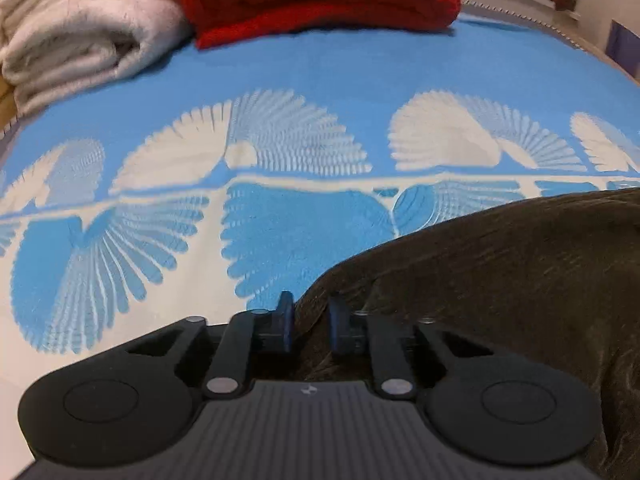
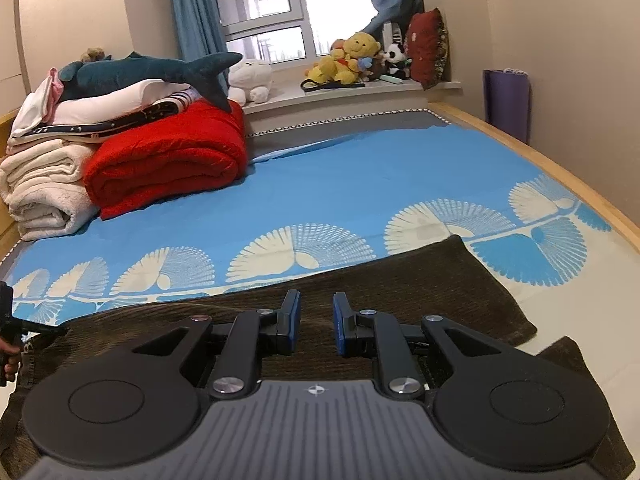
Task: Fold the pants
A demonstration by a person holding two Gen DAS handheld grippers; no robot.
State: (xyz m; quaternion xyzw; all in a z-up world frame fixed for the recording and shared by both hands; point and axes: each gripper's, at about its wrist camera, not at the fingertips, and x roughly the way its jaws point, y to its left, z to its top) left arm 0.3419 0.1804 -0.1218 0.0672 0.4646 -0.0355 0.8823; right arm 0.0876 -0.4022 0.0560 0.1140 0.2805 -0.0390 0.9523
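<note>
While the pants [image 2: 360, 280] lie flat across the bed [image 2: 360, 184], one leg over the other, only the lengthwise fold looks done; the crosswise folds remain. The left gripper [image 1: 310, 326] sits at the waist edge, its jaws narrowed with dark cloth between them, apparently pinching it. The right gripper [image 2: 316, 328] hovers over the legs, jaws nearly closed, seemingly on nothing.

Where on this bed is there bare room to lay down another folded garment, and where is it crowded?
Free: the wide blue sheet between the red folded blanket and the dark brown corduroy pants, reaching to the wooden bed rail. Crowded: the far left corner, stacked with cream towels and a plush shark.
</note>
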